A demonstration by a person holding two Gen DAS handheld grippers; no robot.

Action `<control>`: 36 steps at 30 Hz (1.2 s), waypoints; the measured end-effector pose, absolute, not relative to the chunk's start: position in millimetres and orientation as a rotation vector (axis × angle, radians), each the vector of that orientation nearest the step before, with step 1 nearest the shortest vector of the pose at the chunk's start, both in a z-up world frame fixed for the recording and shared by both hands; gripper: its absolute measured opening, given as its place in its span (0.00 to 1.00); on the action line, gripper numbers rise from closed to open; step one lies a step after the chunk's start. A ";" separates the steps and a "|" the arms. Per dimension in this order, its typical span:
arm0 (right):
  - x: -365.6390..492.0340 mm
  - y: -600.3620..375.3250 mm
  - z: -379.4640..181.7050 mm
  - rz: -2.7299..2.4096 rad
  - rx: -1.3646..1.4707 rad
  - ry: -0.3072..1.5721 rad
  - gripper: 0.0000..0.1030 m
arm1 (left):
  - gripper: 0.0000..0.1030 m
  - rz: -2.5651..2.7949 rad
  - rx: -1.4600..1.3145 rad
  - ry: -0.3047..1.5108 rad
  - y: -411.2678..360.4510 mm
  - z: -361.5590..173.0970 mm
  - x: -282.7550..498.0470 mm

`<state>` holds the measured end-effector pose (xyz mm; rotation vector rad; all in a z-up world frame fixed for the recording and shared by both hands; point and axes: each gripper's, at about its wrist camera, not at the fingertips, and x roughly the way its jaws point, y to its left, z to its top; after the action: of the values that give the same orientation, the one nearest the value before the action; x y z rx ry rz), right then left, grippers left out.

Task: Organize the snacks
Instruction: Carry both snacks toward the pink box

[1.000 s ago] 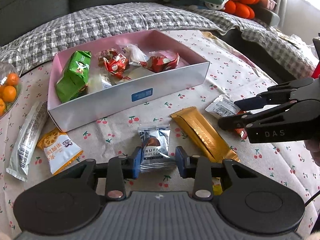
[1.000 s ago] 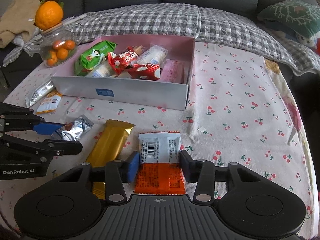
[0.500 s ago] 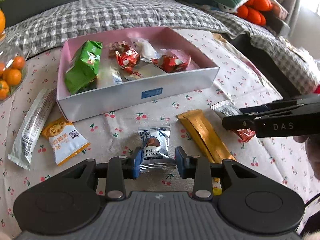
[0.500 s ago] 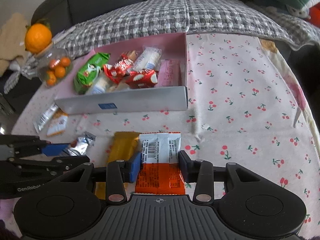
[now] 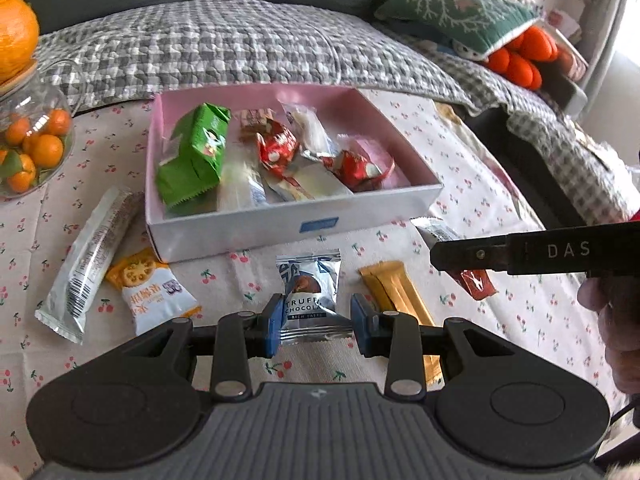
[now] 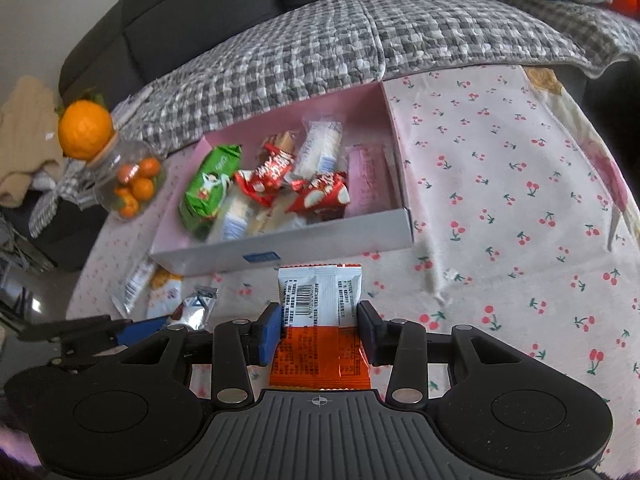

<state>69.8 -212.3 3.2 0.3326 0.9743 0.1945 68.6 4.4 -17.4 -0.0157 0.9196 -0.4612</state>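
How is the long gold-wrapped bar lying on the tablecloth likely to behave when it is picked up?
The gold-wrapped bar lies straight and flat, so it probably stays fairly stiff. Its glossy wrapper may be slippery between pads. Being long, it could tilt if gripped near one end.

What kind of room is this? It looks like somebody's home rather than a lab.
Most likely a living room at home: a dark sofa under a checked quilt, a cushion, and a table in a cherry-print cloth holding a snack box.

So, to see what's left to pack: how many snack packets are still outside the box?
5: a silver bar and orange cracker packet lying left of the box, a gold bar on the cloth, and one held in each gripper.
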 end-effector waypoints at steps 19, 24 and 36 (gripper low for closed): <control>110.8 -223.3 28.9 0.162 0.579 0.893 0.38 | 0.31 -0.375 -0.191 0.876 23.6 8.8 107.5; 126.9 -235.3 30.5 0.166 0.674 0.842 0.38 | 0.31 -0.348 -0.253 0.870 25.3 11.7 122.8; 165.0 -242.8 9.7 0.155 0.758 0.811 0.38 | 0.31 -0.337 -0.191 0.839 8.3 5.8 176.3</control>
<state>165.0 -242.8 9.7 0.7576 0.8109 0.1552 176.3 8.3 5.8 -0.1913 0.8394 -0.3371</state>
